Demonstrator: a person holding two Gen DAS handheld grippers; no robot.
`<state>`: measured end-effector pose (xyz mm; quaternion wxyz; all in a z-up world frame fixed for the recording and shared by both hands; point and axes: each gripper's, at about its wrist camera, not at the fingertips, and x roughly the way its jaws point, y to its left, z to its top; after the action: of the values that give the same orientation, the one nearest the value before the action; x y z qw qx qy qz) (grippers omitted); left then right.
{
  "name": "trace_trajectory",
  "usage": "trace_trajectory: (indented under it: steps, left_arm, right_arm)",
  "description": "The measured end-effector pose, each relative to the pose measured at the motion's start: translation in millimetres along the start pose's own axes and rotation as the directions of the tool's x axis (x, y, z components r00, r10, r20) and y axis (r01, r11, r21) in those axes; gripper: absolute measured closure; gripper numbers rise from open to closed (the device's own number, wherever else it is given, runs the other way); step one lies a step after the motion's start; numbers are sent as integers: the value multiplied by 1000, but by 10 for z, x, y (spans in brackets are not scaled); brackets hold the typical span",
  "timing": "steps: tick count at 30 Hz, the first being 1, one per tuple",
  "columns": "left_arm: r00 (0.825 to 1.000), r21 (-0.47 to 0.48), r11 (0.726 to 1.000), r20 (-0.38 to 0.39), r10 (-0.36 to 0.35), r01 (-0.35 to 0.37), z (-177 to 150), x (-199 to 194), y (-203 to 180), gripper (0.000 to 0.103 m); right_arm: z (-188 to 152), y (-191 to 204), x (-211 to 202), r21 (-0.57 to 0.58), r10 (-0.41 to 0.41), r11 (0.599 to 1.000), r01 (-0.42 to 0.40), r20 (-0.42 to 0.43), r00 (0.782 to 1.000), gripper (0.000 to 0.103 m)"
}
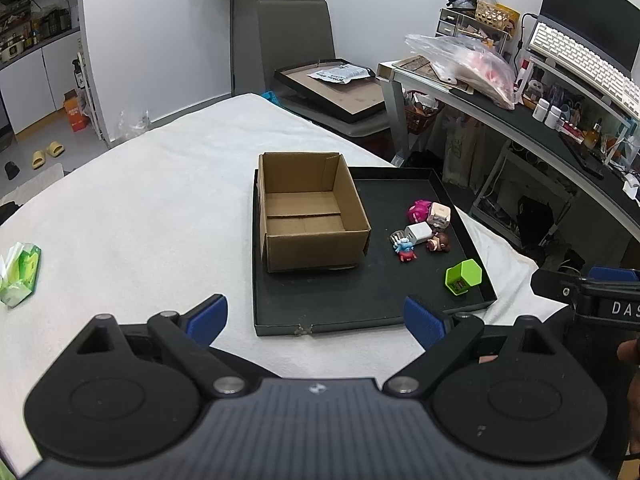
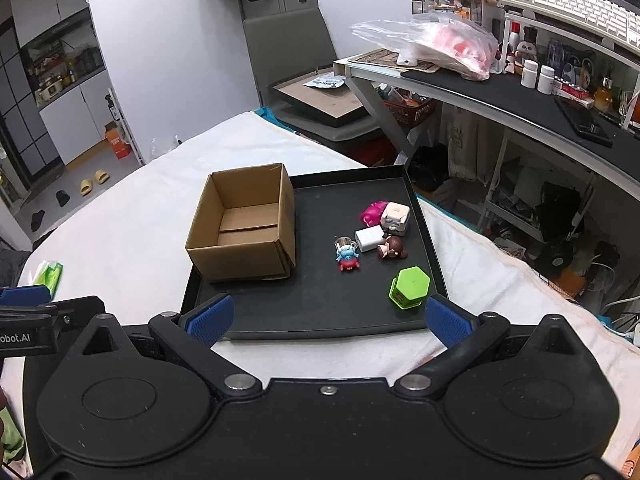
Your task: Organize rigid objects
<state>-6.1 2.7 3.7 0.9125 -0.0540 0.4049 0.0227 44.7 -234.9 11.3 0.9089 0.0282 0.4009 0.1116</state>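
We hold the left gripper (image 1: 316,318) spread wide and empty, the cardboard box (image 1: 310,216) straight ahead of it on the black tray (image 1: 360,308). The right gripper (image 2: 329,318) gapes empty too; small toys (image 2: 372,236) lie ahead, the green hexagonal block (image 2: 410,286) just beyond its right finger.

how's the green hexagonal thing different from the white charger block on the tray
The green hexagonal container is bright green with six sides; the white charger block is plain white and boxy. The container sits apart near the tray's front edge; the charger lies amid the small toys. Both rest on the black tray, outside the cardboard box.
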Motion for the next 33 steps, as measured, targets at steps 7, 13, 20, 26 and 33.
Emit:
trace_trajectory:
  steps: [7,13,20,26,33]
  left_arm:
    - [1000,-14,999,3,-28,28,40,-106,74,9]
    - [999,0,999,6,-35,35,50,-138,65,9]
    - [1000,8,1000,3,-25,25,53,-134,45,9]
    - [1000,12,1000,6,-20,20,51,-134,38,9]
    - [1000,15,1000,2,-12,12,55,-131,32,9]
  right_arm:
    - [4,26,-14,-6,-4,1000,4,5,1000,0]
    - [15,29,-30,-7,-5,1000,5,10,1000,0]
    - [18,26,-44,-4,-10,1000,10,14,1000,0]
    - [32,14,-56,2,-12,1000,12,16,1000,0]
    - [30,-13,-38,6,-8,1000,8,12,1000,0]
